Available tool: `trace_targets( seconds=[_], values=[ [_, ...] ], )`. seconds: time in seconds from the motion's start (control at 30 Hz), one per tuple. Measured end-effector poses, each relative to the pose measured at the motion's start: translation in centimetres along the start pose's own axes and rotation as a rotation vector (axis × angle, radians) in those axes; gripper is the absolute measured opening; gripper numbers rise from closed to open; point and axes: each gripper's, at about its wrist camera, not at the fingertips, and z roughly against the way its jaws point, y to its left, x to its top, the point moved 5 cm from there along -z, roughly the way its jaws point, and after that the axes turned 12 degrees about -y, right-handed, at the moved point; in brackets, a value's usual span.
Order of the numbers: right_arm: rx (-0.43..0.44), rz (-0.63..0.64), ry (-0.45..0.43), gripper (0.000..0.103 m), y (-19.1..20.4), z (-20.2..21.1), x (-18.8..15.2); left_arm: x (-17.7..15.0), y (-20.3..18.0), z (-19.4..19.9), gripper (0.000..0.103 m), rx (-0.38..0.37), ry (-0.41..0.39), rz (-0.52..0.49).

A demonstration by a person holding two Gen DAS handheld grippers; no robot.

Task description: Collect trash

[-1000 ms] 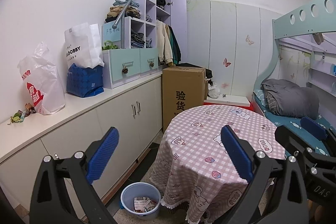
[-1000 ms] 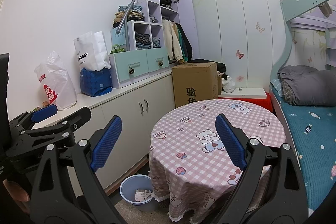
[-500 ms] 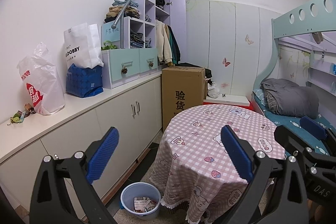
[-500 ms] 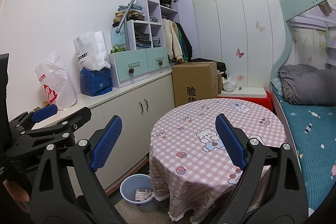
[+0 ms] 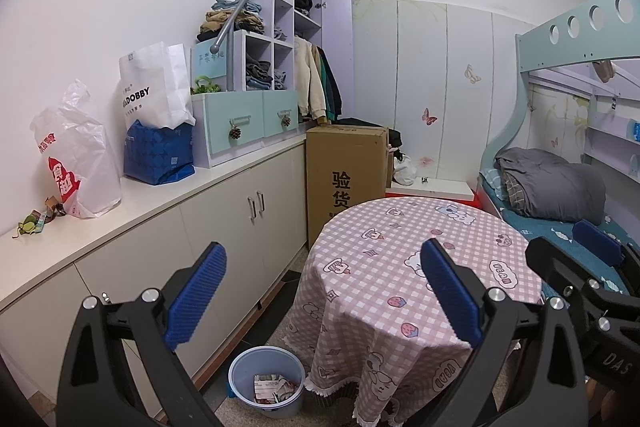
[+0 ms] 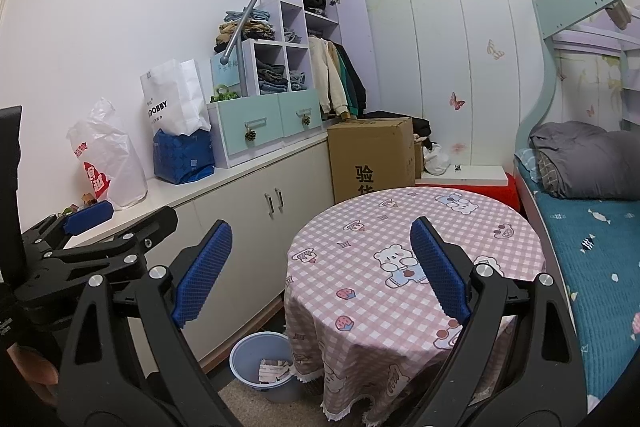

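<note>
A light blue trash bin (image 5: 266, 381) stands on the floor between the cabinets and the round table, with crumpled paper (image 5: 274, 387) inside; it also shows in the right wrist view (image 6: 262, 367). Small scraps (image 5: 38, 219) lie on the counter at far left. My left gripper (image 5: 322, 291) is open and empty, held above the bin and table edge. My right gripper (image 6: 320, 267) is open and empty, level with the table. The right gripper also shows at the right edge of the left wrist view (image 5: 580, 267).
A round table with a pink checked cloth (image 5: 416, 267) stands ahead. A white cabinet counter (image 5: 168, 195) runs along the left wall with plastic bags (image 5: 76, 155) and drawers. A cardboard box (image 5: 346, 167) stands behind the table. A bunk bed (image 6: 592, 227) is at the right.
</note>
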Motion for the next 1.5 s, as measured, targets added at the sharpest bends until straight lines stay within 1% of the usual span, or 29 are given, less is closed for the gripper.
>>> trace_targets(
  seconds=[1.5],
  values=[
    [-0.01,-0.009,-0.004,0.09,0.3,0.13,-0.22,-0.48,-0.05,-0.19,0.096,-0.017,0.005,-0.003]
  ],
)
